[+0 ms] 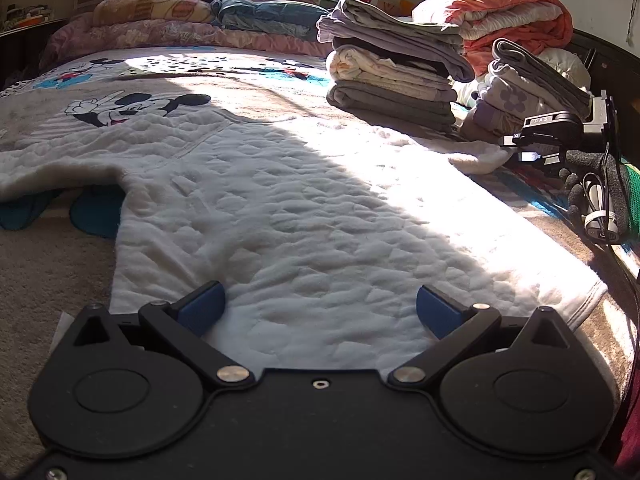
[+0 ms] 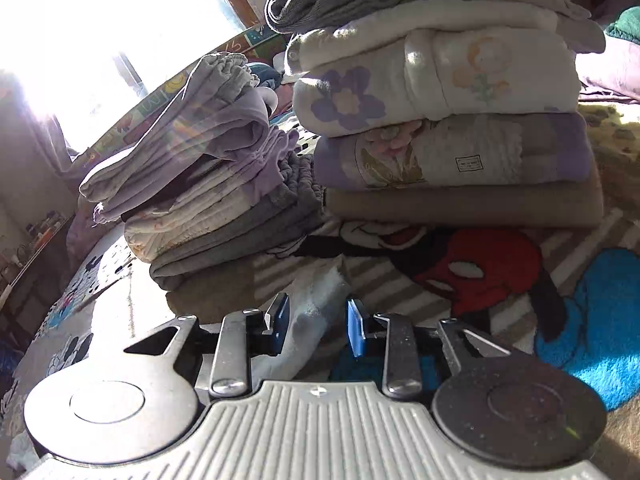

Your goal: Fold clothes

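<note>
The white garment (image 1: pixel 280 208) is spread under the wide-apart left gripper (image 1: pixel 320 312); its sleeve end (image 2: pixel 316 312) is seen between the parted right gripper (image 2: pixel 318 328) fingers.

1. The right gripper (image 2: pixel 318 328) sits low over the bed (image 2: pixel 500 280), its blue pads apart with a white cloth end (image 2: pixel 316 300) lying between them.
2. Beyond it stand two piles of folded clothes: a lilac-and-grey pile (image 2: pixel 216 184) on the left, a taller flower-print pile (image 2: pixel 448 120) on the right.
3. A cartoon-print blanket (image 2: pixel 592 320) covers the bed.
</note>
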{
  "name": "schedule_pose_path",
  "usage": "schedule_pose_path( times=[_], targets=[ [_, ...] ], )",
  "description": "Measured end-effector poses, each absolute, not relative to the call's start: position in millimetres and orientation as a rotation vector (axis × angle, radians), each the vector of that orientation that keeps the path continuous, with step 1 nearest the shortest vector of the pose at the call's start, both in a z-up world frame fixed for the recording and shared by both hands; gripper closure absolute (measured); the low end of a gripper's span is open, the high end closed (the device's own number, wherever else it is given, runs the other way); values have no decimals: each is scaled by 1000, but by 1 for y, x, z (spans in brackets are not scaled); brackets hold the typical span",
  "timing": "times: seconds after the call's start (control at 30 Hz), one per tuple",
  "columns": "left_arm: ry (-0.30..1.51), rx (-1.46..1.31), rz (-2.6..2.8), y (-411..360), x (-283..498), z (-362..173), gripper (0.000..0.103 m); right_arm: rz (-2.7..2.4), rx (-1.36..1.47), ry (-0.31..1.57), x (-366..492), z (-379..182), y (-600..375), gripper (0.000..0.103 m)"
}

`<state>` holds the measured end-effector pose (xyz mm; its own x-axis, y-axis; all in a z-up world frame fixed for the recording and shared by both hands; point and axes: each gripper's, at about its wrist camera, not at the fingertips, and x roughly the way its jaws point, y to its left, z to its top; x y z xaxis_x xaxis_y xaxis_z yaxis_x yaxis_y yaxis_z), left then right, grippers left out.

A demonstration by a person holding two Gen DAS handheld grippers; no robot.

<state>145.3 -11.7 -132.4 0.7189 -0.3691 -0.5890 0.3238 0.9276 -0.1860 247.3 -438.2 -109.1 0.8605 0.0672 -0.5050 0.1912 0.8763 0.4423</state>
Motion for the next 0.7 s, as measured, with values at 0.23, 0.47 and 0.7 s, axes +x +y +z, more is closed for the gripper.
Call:
schedule_pose_path(
  times=[0.23, 0.47, 0.7],
  targets=[
    [666, -78, -384, -11, 145, -131, 0, 195, 613, 584, 177, -84, -375, 46],
    [670, -76, -381, -12, 142, -128, 0, 227, 485, 704, 114, -109, -306, 28],
    [674, -80, -377, -12, 136, -126, 0, 239, 931, 683, 101, -163, -316, 85]
  ],
)
